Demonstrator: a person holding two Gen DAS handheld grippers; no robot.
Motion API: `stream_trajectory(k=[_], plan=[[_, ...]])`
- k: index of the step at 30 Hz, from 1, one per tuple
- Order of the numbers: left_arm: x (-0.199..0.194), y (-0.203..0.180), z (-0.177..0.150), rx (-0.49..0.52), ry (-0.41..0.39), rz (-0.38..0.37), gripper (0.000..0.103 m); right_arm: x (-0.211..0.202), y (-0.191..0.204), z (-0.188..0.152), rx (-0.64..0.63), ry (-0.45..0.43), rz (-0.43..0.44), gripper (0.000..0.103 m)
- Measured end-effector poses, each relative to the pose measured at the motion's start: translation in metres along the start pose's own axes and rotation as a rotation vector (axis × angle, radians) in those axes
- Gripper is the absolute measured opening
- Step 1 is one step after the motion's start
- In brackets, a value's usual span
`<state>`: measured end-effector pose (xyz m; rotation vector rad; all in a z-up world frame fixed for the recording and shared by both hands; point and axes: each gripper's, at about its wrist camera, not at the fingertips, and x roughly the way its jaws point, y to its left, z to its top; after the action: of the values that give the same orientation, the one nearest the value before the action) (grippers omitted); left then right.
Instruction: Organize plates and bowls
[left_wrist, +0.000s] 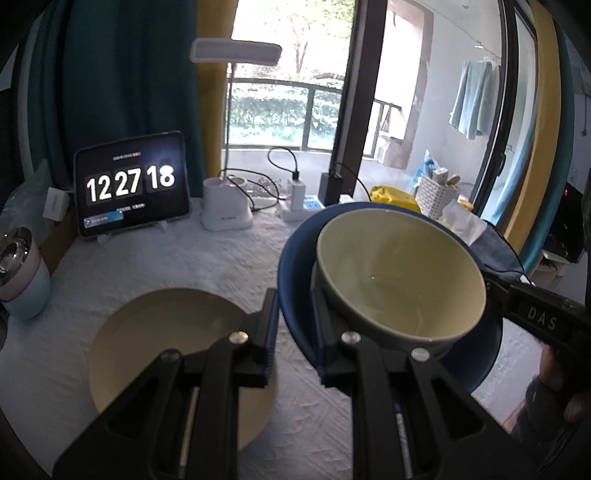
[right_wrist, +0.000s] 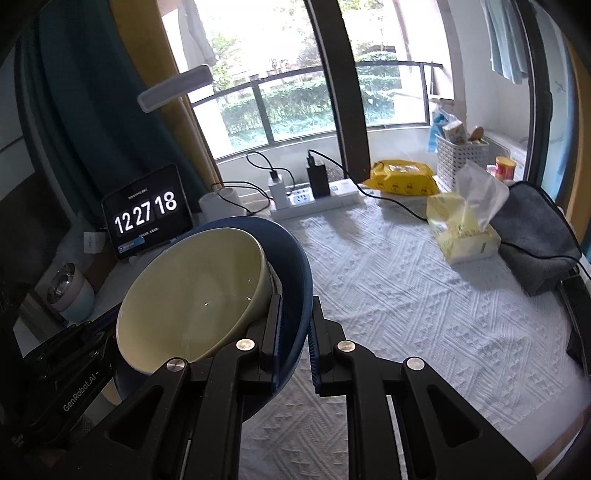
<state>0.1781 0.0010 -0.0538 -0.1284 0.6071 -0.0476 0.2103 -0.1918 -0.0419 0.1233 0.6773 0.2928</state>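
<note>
Your left gripper (left_wrist: 293, 332) and right gripper (right_wrist: 295, 332) each clamp opposite rims of the dark blue ceramic plate (left_wrist: 295, 269), raised above the white quilted tablecloth (right_wrist: 406, 295) with the cream ceramic bowl (left_wrist: 399, 273) sitting in it. A cream round plate (left_wrist: 155, 332) lies on the cloth at near left.

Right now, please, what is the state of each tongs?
Left tongs: closed on the rim of the blue plate, which carries the cream bowl.
Right tongs: closed on the same plate's opposite rim.
</note>
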Motion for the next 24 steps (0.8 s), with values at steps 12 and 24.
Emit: stream_trajectory(k=[12,24], plan=[[-0.015,0.045,0.002,-0.049,-0.03,0.027,0.016,0.007,0.046,0.009,-0.05,-0.007,0.02,0.015],[-0.025,0.092,-0.008,-0.101,-0.032,0.066,0.016,0.024,0.096,0.004,-0.105,0.019,0.044,0.015]])
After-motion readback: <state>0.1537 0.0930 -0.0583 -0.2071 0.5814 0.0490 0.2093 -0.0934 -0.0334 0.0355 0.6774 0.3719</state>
